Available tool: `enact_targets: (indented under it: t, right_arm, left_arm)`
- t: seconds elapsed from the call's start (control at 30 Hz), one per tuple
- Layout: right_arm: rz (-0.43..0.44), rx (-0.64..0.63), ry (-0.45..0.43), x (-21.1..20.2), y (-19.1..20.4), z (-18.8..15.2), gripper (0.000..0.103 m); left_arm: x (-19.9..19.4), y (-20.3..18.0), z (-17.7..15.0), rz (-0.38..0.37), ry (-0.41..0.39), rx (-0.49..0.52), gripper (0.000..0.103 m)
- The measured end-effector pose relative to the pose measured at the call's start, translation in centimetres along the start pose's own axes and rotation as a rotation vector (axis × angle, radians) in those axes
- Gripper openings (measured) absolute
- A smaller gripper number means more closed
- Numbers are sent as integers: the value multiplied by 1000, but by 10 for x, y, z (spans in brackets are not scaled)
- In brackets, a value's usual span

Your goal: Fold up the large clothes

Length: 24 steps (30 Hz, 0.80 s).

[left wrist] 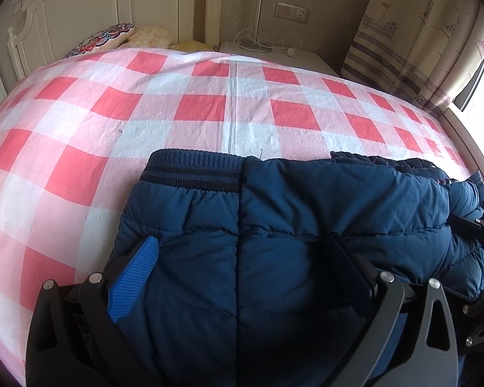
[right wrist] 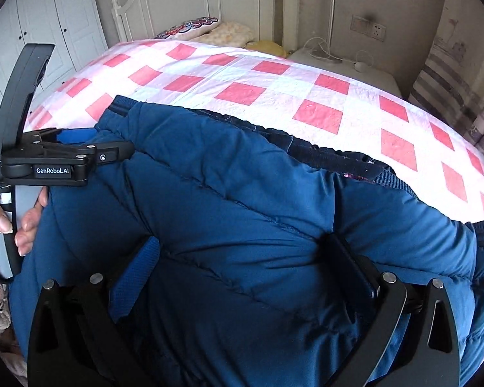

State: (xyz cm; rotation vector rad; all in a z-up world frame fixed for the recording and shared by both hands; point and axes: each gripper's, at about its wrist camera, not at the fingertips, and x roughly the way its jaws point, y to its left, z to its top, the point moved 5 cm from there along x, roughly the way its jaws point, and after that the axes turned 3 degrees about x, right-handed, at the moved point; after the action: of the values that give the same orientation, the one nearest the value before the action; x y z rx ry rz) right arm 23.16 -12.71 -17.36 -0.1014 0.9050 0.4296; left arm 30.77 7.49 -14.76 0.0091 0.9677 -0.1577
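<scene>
A dark blue padded jacket (left wrist: 306,200) lies folded on the red-and-white checked bed (left wrist: 145,113), its ribbed hem (left wrist: 193,171) pointing to the headboard. My left gripper (left wrist: 242,258) is open, its fingers spread wide and resting on the jacket's near left part. In the right wrist view the same jacket (right wrist: 242,193) fills the foreground. My right gripper (right wrist: 245,258) is open, fingers spread and pressed on the jacket's near right part. The left gripper (right wrist: 113,148) shows at the jacket's left edge, held by a hand.
Pillows (left wrist: 113,37) lie at the white headboard (left wrist: 80,0). A white bedside table (left wrist: 274,53) with cables stands beyond the bed. A curtain (left wrist: 419,32) hangs at the right by a window. White wardrobe doors (right wrist: 48,16) stand at the left.
</scene>
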Motion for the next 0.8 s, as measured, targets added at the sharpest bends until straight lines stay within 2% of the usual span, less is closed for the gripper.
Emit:
enact_targets:
  t: [0.23,0.33,0.47,0.57,0.67,0.73,0.77,0.8]
  right_arm:
    - [18,18,5,-6,0,1,98]
    - [-43,49,-2,-24,-4,-2,98]
    - [-52,59,-133,-83,-14,-8,98]
    - [-138,85,-174,-112,-39,-17,98]
    - [-186,139,-151,-117,-70,-33,98]
    - [-205,188,-94,-103,-93,-52,98]
    - [-202,213,-45,-85,-106,-66,98]
    - [-149,233,-50,-78,-109,-72,99]
  left_arm:
    - [1,1,2,-20,23,-13,101]
    - [-16,-1,-1,40,32,-10,101]
    - [-68,-16,-8,-25,-101,-8,101]
    - [-93,-32,-18,-9,-164,71,101]
    - [-88,-38,-34,-9,-136,101,101]
    - [-70,-34,-46,9,-83,104,101]
    - [-57,-31,-53,6,-63,101,101]
    - [-57,-30,-56,-15,-106,90,101]
